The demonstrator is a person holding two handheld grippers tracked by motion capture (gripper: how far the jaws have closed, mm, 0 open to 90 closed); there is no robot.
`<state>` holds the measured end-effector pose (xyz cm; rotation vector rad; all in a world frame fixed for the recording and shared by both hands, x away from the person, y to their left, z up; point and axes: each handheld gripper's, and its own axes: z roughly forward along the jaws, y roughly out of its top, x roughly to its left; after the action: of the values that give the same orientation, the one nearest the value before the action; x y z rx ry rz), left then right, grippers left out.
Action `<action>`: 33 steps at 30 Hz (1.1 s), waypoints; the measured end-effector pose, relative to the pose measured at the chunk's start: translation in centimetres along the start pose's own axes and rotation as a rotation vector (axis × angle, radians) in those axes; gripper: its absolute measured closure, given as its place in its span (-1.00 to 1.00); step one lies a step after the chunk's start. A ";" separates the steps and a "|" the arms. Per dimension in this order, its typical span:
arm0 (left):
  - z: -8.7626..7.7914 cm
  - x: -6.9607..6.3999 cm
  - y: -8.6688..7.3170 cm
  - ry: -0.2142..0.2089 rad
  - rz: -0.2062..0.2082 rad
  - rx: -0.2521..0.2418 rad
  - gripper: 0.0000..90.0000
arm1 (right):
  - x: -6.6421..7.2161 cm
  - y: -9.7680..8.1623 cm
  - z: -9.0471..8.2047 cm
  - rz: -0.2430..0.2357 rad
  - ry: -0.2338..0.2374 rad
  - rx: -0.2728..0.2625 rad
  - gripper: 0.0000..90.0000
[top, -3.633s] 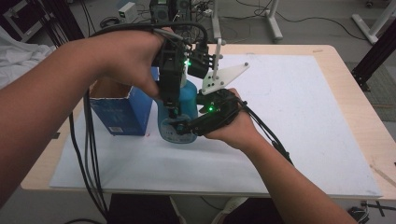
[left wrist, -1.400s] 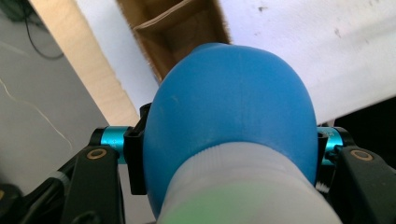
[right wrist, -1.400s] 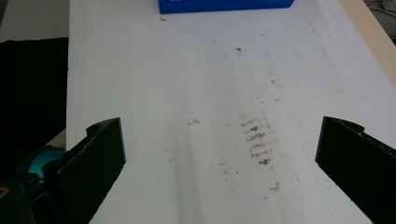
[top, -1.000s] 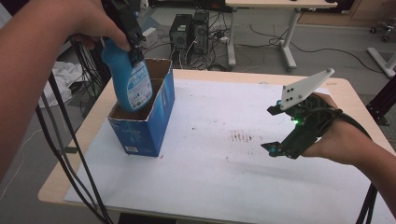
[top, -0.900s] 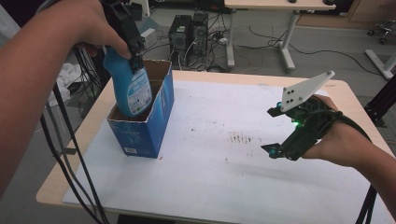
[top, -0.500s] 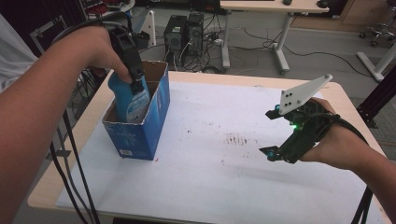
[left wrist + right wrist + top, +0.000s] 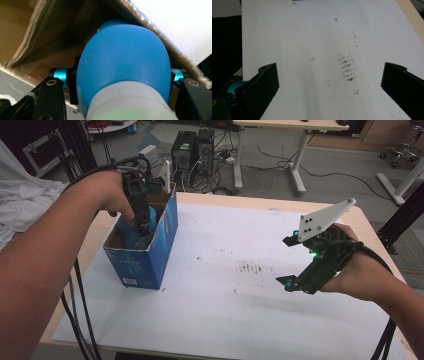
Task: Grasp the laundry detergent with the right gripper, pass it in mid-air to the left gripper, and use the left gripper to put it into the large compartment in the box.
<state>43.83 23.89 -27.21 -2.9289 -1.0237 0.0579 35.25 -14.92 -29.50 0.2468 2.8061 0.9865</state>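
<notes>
While boxed, bottle between jaws

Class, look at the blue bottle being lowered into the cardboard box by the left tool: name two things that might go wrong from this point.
1. The left tool grips the blue bottle near its neck, so the rounded body might swing or slip.
2. The bottle sits close to the wall of the cardboard box; it may catch the rim and tip or drag the box, which nothing holds, since the right tool hangs open far off over the white sheet.
</notes>
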 end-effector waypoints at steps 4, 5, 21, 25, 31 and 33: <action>1.2 0.2 0.0 -0.013 0.033 0.005 -0.14 | -0.2 -0.1 0.0 0.001 -0.002 -0.002 -0.98; 1.2 0.2 0.0 -0.013 0.033 0.005 -0.14 | -0.2 -0.1 0.0 0.001 -0.002 -0.003 -0.98; 2.6 0.6 -0.3 -0.033 0.057 0.005 -0.26 | -0.2 -0.2 0.2 0.005 -0.001 0.004 -0.98; 2.4 0.6 -0.4 -0.023 0.053 -0.004 -0.32 | -0.2 -0.1 0.4 0.002 0.000 0.007 -0.98; 1.9 0.5 -0.6 -0.031 0.047 -0.020 -0.42 | -0.1 -0.1 0.5 -0.001 -0.001 0.007 -0.98; 1.6 0.5 -0.6 -0.035 0.044 -0.027 -0.44 | -0.1 -0.2 0.5 0.003 0.000 0.006 -0.98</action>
<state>43.71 24.71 -28.80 -2.9848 -0.9726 0.0986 35.45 -14.76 -29.96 0.2520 2.8098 0.9792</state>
